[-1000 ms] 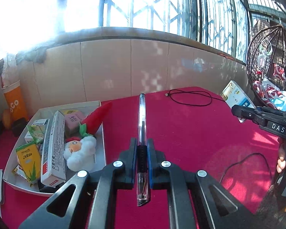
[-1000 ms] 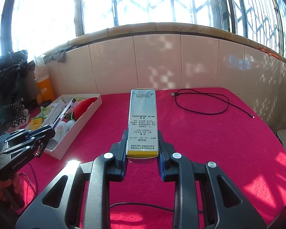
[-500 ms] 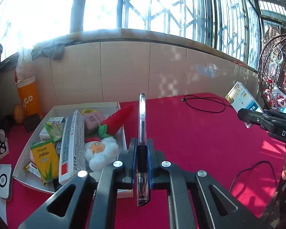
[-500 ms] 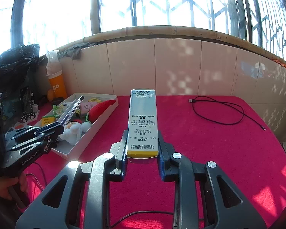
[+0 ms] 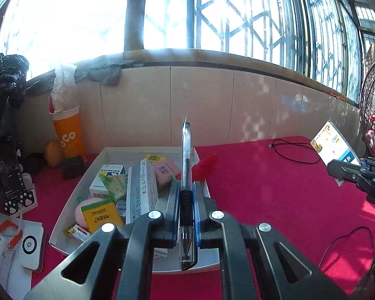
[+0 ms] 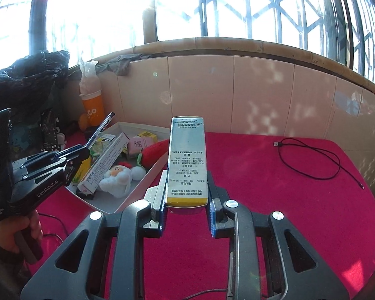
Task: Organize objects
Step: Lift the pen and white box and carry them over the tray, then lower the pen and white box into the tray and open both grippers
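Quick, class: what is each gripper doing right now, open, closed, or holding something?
Left gripper: closed on the pen.
Right gripper: closed on the box.

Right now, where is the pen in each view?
Left wrist: pen at centre, clamped upright in the left gripper.
Right wrist: pen at left, slanting up from that gripper over the tray.
Shared landmark: orange cup.

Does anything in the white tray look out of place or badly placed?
In the white cardboard tray, the long grey-white sealant box leans askew across smaller packets rather than lying flat. The red plush chilli pokes over the right rim. Nothing looks spilled or damaged.
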`<action>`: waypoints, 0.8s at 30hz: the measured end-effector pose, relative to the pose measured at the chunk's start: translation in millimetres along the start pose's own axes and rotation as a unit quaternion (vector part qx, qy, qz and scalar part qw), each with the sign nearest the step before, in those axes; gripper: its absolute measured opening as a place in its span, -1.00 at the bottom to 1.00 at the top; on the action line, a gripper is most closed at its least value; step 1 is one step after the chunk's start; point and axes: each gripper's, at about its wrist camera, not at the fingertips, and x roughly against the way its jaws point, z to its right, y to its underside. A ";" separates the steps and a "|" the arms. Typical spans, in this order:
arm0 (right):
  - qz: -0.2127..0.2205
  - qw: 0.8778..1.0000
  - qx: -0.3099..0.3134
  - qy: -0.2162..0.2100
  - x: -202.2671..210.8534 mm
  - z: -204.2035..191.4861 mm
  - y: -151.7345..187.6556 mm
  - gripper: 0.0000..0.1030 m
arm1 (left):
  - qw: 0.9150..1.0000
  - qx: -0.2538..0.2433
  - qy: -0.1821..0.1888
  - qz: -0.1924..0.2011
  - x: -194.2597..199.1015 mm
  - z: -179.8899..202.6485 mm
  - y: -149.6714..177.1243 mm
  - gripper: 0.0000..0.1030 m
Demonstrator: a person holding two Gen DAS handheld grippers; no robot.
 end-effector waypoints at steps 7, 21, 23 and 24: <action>0.003 1.000 0.007 -0.022 -8.1 -21.4 -12.8 -0.53 | 1.000 0.013 -0.023 0.003 0.4 -18.7 -5.6 -0.85; 0.005 0.998 0.016 -0.062 -20.1 -61.2 -37.9 -0.53 | 0.998 0.039 -0.053 0.006 2.1 -52.5 -11.7 -0.85; 0.005 0.997 0.018 -0.069 -22.4 -66.9 -42.6 -0.53 | 0.998 0.041 -0.057 0.007 2.2 -57.2 -13.1 -0.85; 0.005 0.997 0.018 -0.073 -23.5 -69.6 -45.6 -0.53 | 0.997 0.041 -0.059 0.007 2.4 -59.2 -14.0 -0.85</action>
